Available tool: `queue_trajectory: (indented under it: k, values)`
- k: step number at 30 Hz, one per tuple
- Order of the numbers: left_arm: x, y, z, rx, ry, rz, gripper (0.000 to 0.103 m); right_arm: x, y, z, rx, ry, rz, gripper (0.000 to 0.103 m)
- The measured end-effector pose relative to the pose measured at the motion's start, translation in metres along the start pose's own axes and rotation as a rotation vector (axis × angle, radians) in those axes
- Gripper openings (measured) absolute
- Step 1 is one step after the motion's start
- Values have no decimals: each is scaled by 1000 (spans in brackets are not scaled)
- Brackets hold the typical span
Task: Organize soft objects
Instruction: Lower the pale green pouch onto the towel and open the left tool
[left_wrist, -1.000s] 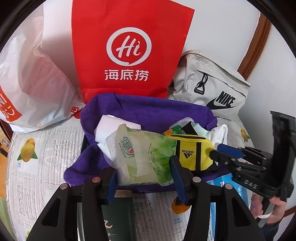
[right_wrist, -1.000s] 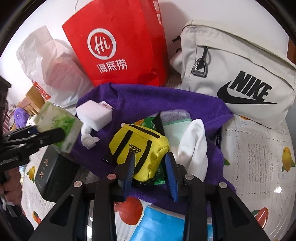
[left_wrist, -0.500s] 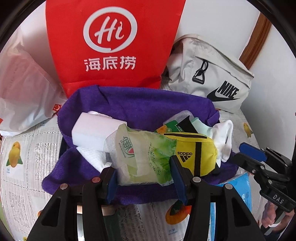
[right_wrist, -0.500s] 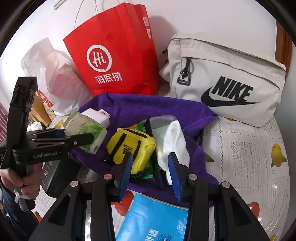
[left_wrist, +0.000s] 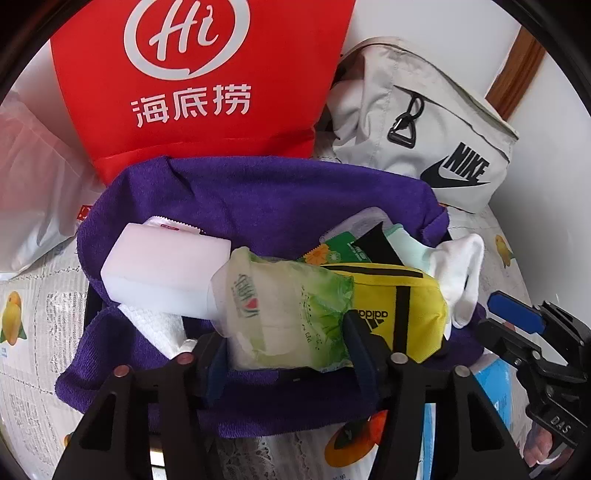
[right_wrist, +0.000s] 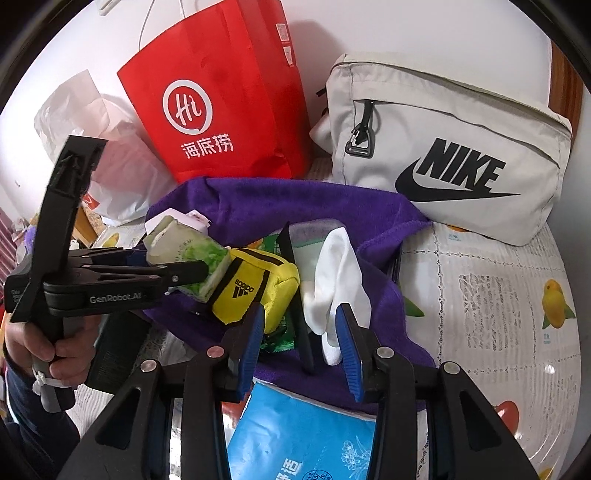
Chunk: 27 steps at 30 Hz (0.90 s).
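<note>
Left tongs (left_wrist: 288, 339) around green tissue pack (left_wrist: 284, 314), jaws opening, pack between them, whether pads press on it cannot be told. Pack long axis runs away from left wrist camera, far end tilted up-left, over purple towel (left_wrist: 266, 206), touching yellow pouch (left_wrist: 402, 310) on its right. Right tongs (right_wrist: 299, 343) part open, nothing gripped, hovering over white sock (right_wrist: 340, 269) and pouch edge. Sock hangs lengthwise toward the right tongs. White foam block (left_wrist: 162, 266) just left of pack, on towel. Blue packet (right_wrist: 295, 435) under right tongs on table (right_wrist: 498, 295). Behind towel: red paper bag (left_wrist: 199, 85), grey bag (right_wrist: 454, 155), white plastic bag (right_wrist: 110, 155) far left.
</note>
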<state>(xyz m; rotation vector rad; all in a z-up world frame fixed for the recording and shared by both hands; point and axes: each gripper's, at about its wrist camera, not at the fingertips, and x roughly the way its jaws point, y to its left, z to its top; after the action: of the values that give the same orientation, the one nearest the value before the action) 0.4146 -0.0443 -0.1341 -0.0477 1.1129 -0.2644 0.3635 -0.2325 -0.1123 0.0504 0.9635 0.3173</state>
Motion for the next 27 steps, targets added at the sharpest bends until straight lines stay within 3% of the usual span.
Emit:
queue_trajectory:
  k: [8,15,21,24,27]
  values:
    - [-7,4,2,-26,-8,14,85,-2,5,0,-17,-2,5,40]
    - [-30,6,-1,-28,-37,89,86,-14,7,-2,-10,-21,-3,41]
    - [-57,4,-14,-34,-59,126,87,-35,17,-7,-30,-55,-73,56]
    - [-69,2,-24,-39,-60,143,91,-56,23,-13,-14,-81,-72,58]
    - [-85,1,-38,-38,-68,164,92,-66,27,-17,-3,-97,-88,67]
